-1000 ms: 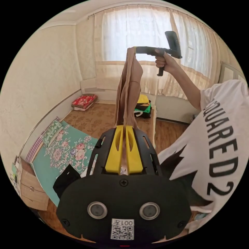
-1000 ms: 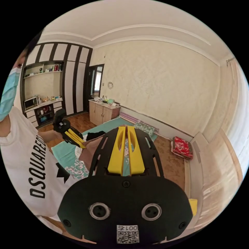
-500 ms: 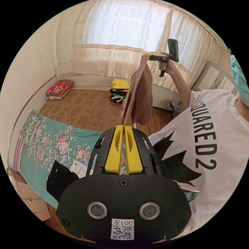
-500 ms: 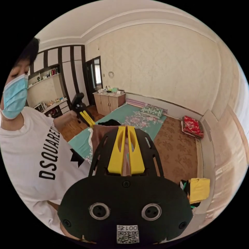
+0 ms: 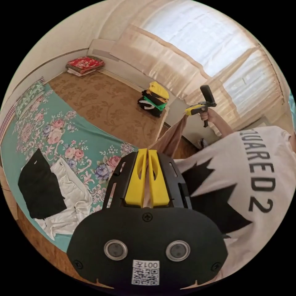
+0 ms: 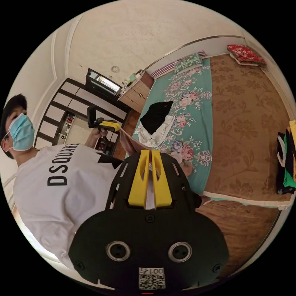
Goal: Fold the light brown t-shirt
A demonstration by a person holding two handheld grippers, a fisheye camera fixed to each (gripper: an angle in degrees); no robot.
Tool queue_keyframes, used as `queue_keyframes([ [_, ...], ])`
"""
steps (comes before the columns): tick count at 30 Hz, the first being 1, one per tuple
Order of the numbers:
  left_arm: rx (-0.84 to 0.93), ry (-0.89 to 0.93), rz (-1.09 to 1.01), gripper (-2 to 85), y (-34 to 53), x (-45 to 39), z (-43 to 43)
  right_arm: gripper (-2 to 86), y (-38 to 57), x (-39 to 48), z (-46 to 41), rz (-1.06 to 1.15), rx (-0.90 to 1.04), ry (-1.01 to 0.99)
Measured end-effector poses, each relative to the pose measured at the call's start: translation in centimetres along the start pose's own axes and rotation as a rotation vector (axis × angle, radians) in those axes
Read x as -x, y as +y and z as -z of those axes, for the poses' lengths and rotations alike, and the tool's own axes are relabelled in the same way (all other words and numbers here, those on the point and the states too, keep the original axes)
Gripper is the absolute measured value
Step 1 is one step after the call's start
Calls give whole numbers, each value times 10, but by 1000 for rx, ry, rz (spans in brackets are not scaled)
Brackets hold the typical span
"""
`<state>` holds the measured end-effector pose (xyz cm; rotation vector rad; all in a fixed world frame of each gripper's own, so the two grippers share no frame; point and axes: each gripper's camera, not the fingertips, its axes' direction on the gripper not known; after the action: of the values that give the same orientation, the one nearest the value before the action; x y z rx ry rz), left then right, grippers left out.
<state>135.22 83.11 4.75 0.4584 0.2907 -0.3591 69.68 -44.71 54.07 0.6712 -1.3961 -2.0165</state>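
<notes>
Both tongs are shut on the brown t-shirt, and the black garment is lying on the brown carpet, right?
Not quite. The black garment lies on the teal floral sheet, partly over a white garment, not on the brown carpet; the left gripper view shows it. The rest holds: the left tongs and right tongs are both shut on the t-shirt.

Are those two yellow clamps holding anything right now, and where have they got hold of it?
Yes. The left gripper and right gripper each pinch an edge of the light brown t-shirt, stretched in the air between them. Which part of the shirt each edge is cannot be told.
</notes>
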Motion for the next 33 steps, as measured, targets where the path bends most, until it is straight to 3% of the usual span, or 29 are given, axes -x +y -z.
queue_keyframes([
  [6,25,-354,34,-10,-155,83,-36,5,-145,-96,9,277,2,138],
  [14,-222,-438,18,-9,-299,120,-3,5,-235,-108,96,578,-133,264],
  [19,-183,-526,-90,-9,-332,100,-40,5,-192,-105,103,695,-96,368],
  [23,-127,-539,-112,-9,-321,102,-123,6,-137,-136,62,649,-24,387],
  [29,61,-566,-63,-9,-260,150,-314,6,-22,-234,-80,499,120,374],
  [33,240,-485,44,-9,-199,198,-464,6,71,-298,-215,347,346,429],
])
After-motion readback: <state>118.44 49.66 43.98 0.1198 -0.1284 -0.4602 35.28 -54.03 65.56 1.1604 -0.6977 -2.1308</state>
